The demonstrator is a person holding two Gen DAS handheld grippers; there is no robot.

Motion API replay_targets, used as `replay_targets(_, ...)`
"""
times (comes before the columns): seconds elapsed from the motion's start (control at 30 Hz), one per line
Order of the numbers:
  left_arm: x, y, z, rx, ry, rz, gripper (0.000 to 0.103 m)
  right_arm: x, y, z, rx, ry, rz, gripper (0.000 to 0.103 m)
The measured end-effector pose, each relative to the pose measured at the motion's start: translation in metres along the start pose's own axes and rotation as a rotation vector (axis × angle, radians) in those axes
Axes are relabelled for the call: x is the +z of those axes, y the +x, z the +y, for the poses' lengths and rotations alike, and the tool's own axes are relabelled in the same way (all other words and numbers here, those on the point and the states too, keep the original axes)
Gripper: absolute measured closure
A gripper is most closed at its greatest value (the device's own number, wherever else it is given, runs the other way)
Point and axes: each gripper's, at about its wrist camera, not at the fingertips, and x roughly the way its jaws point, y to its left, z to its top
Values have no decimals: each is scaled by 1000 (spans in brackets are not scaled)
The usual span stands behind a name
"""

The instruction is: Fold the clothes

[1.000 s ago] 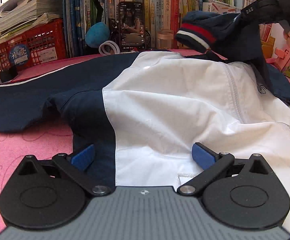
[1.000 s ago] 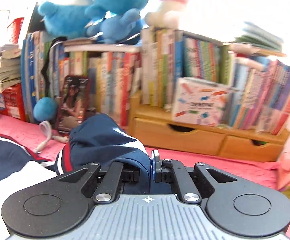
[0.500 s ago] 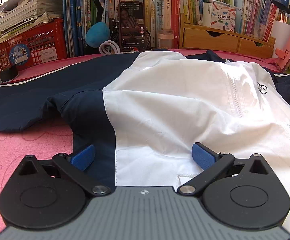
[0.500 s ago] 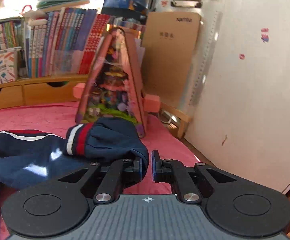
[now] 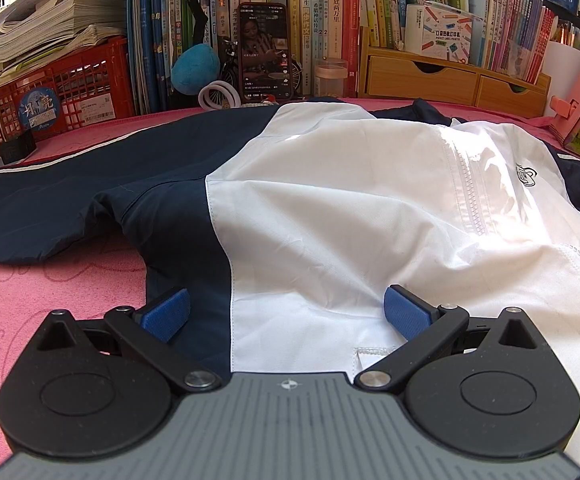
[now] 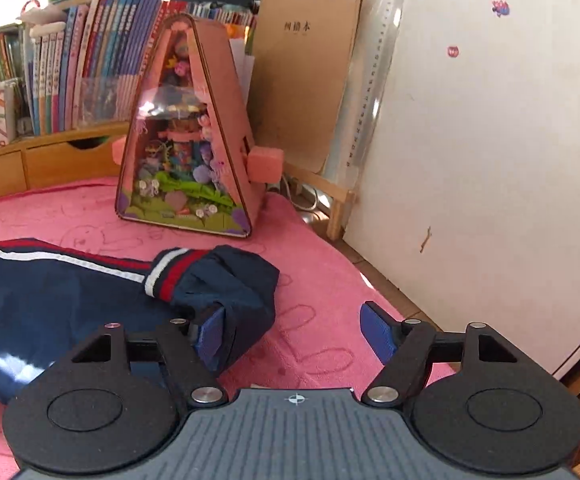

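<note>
A white and navy jacket [image 5: 329, 200] lies spread on the pink cloth [image 5: 30, 288], zip side up. My left gripper [image 5: 286, 312] is open, its blue pads resting low over the jacket's hem on both sides of the navy-white seam. In the right wrist view the jacket's navy sleeve [image 6: 70, 292] lies stretched out flat, its red and white striped cuff [image 6: 170, 272] at the end. The jaws of my right gripper [image 6: 293, 336] are opening; the cuff end drapes against the left pad, and the right pad stands apart from it over bare cloth.
A shelf of books [image 5: 329, 20] with a phone [image 5: 265, 50], a red crate [image 5: 62, 92] and wooden drawers [image 5: 449, 76] line the back. A pink triangular toy house [image 6: 186, 140] stands past the cuff. A white wall panel [image 6: 489, 160] and the table's edge are close on the right.
My right gripper carried the sleeve from above the jacket out to the right, laid it on the pink cloth, and its jaws have parted off the cuff. The left gripper has not moved.
</note>
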Motion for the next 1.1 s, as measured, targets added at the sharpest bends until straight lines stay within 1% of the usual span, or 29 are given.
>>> replay_targets(0.03,0,0,0,0,0,0,0,5,0,4,0,-5,-21,20)
replay_targets(0.1,0,0,0,-1,0,0,0,13,0,10,-41,8,-54,12)
replay_targets(0.17,0,0,1,-1,0,0,0,17,2,9,-138,45,-79,11)
replay_targets(0.2,0,0,1,-1,0,0,0,17,4,9,-144,49,-86,13)
replay_targets(0.23,0,0,1,-1,0,0,0,16,6,11,-112,38,-86,17)
replay_targets(0.27,0,0,1,0,0,0,0,14,8,17,-14,4,-70,21)
replay_targets(0.3,0,0,1,0,-1,-1,0,12,12,26,65,-26,-46,31)
replay_targets(0.33,0,0,1,0,-1,-1,0,9,17,36,131,-46,-18,44)
replay_targets(0.37,0,0,1,0,-1,-1,0,6,22,45,192,-52,15,52)
replay_targets(0.4,0,0,1,0,0,-1,0,3,35,56,271,-31,87,69)
replay_targets(0.43,0,0,1,-1,0,-1,0,1,48,61,320,2,146,76)
replay_targets(0.47,0,0,1,-1,0,-1,0,0,59,64,338,30,184,77)
replay_targets(0.53,-1,0,1,-1,0,-1,0,5,74,60,271,51,179,80)
replay_targets(0.57,-1,0,1,-1,0,-1,0,8,78,55,206,47,174,80)
replay_targets(0.6,-1,0,1,-1,0,-1,0,14,82,45,125,45,159,80)
replay_targets(0.63,0,0,1,-1,0,-1,0,19,83,36,5,28,135,80)
replay_targets(0.7,0,0,1,-1,0,-1,0,23,77,19,-279,-45,40,78)
replay_targets(0.73,0,0,1,0,0,-1,0,24,70,12,-343,-64,5,76)
replay_targets(0.77,0,0,1,0,0,-2,0,24,63,5,-353,-56,-15,76)
replay_targets(0.83,-1,1,2,0,0,-2,0,22,50,-9,-281,5,-13,66)
replay_targets(0.87,-1,1,2,-1,0,-2,0,19,44,-14,-239,40,-2,63)
replay_targets(0.9,-1,1,2,-1,0,-2,0,17,40,-14,-220,49,5,60)
replay_targets(0.93,-1,1,2,0,0,-2,0,14,37,-14,-204,56,11,58)
replay_targets(0.97,-1,1,2,-1,0,-2,0,11,32,-9,-167,60,17,57)
replay_targets(1.03,-1,1,2,-1,0,-2,0,8,22,5,-29,62,30,55)
replay_targets(1.07,-1,1,2,-1,0,-2,0,6,16,18,84,61,41,55)
replay_targets(1.1,-1,1,2,-1,0,-2,0,6,10,30,176,49,51,55)
